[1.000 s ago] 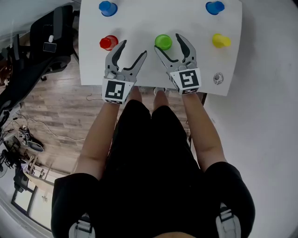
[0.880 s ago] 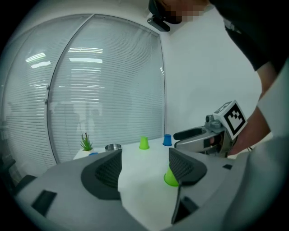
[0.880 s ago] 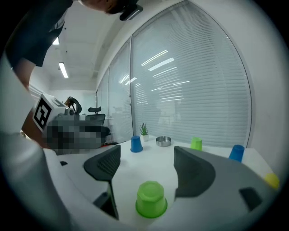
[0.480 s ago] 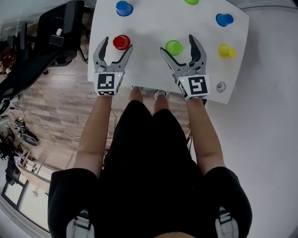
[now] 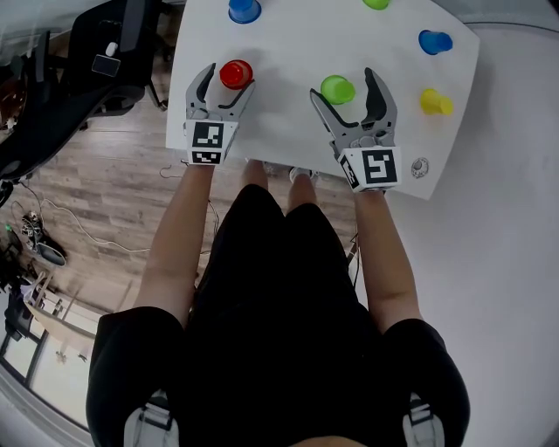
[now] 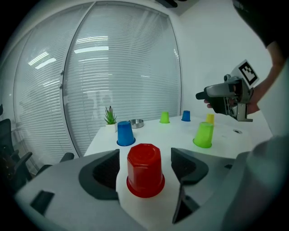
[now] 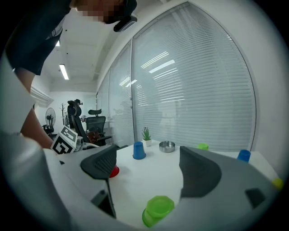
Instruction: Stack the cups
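Note:
An upside-down red cup (image 5: 236,74) (image 6: 145,170) stands on the white table (image 5: 288,44) near its left edge. My left gripper (image 5: 225,80) (image 6: 144,158) is open around it, a gap on each side, its jaws having just widened. An upside-down green cup (image 5: 336,88) (image 7: 158,210) sits below and between the jaws of my right gripper (image 5: 344,85) (image 7: 149,158), which hovers above it, open and also just widened. Farther off stand a blue cup (image 5: 244,9) (image 6: 125,134) (image 7: 139,150), another blue cup (image 5: 434,41), a yellow cup (image 5: 435,102) and a second green cup (image 5: 376,3).
A small potted plant (image 6: 110,117) and a metal dish (image 6: 136,123) stand at the table's far end. A small round object (image 5: 420,166) lies near the right front corner. Office chairs (image 5: 96,61) stand left of the table, over wood floor.
My left gripper moved forward and left until the red cup came between its jaws. Both grippers' jaws spread a little wider. The right gripper stayed at the green cup.

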{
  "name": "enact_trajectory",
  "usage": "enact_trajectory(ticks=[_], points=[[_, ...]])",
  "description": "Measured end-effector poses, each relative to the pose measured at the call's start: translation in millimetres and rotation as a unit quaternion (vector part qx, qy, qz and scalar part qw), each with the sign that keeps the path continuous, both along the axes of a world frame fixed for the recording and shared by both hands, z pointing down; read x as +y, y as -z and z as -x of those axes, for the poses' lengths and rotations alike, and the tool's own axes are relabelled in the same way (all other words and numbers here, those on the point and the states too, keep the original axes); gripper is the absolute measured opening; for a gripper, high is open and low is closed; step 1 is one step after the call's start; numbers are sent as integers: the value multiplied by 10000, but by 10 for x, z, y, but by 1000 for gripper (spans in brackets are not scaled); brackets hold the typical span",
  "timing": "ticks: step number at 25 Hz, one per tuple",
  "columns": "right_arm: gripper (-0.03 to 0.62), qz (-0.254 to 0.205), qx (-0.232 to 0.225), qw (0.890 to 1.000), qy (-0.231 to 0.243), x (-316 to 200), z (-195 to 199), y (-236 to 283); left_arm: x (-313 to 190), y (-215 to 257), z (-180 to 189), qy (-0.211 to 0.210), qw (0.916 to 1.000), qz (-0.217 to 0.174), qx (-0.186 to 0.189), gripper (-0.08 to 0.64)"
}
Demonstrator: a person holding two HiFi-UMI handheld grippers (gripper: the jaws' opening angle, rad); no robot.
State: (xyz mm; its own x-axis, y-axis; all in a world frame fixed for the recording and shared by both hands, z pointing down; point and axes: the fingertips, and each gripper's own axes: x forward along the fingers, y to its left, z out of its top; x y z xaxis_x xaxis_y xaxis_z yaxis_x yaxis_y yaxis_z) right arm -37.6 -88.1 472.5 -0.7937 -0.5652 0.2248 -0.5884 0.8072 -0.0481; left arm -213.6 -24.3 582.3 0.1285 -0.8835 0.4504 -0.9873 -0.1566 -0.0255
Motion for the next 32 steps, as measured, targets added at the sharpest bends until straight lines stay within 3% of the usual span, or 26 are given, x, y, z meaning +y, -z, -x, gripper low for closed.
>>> enact_trajectory(ticks=[7, 13, 19, 32], points=[[431, 23, 64, 10000, -34, 11, 8, -40, -38, -72, -24, -200, 9997, 53, -103, 255], [430, 12, 44, 9999, -148, 24, -74, -12, -82, 101, -209, -454, 9989, -98, -50, 252], [430, -45, 22, 9995, -297, -7, -263, 53, -230, 279, -661, -865, 9958, -286, 26, 250], [414, 50, 18, 9978, -667, -45, -769, -46, -400, 66, -1350, -1449, 9892, -136, 151, 250]])
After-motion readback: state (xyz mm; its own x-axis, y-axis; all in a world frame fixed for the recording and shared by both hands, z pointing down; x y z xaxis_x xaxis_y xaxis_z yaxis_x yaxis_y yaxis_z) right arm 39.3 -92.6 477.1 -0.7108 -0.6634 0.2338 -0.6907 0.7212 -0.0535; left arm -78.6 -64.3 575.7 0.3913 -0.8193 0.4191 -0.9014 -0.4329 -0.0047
